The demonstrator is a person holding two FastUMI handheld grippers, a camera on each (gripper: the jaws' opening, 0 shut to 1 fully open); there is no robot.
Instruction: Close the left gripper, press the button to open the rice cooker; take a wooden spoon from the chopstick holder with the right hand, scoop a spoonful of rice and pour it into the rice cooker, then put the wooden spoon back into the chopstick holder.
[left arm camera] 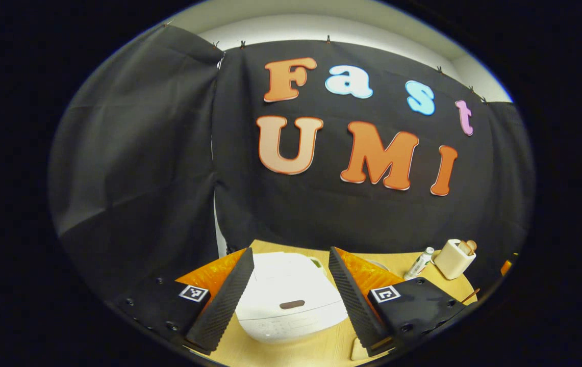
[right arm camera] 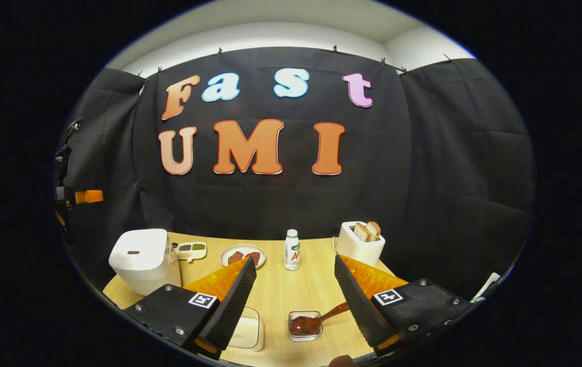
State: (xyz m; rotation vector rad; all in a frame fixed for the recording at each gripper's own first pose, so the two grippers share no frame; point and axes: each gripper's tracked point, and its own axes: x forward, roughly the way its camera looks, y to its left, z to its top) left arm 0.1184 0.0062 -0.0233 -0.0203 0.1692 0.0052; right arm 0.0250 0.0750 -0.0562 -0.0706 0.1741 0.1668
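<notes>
— Both grippers hang with fingers spread, holding nothing. The left gripper [left arm camera: 291,295] points at the rice cooker [left arm camera: 291,298], whose lid is down, its dark button [left arm camera: 292,305] facing it.

— And the wooden spoon [right arm camera: 316,320]?

— Resting in a small wire holder [right arm camera: 305,326] on the table [right arm camera: 280,290], between the right gripper [right arm camera: 295,300] fingers' line of sight; a white container [right arm camera: 246,334] sits beside.

— Risk?

— I'd guess spread fingers could straddle that small button and miss. The slanted spoon handle might also slip or tip the light holder.
</notes>
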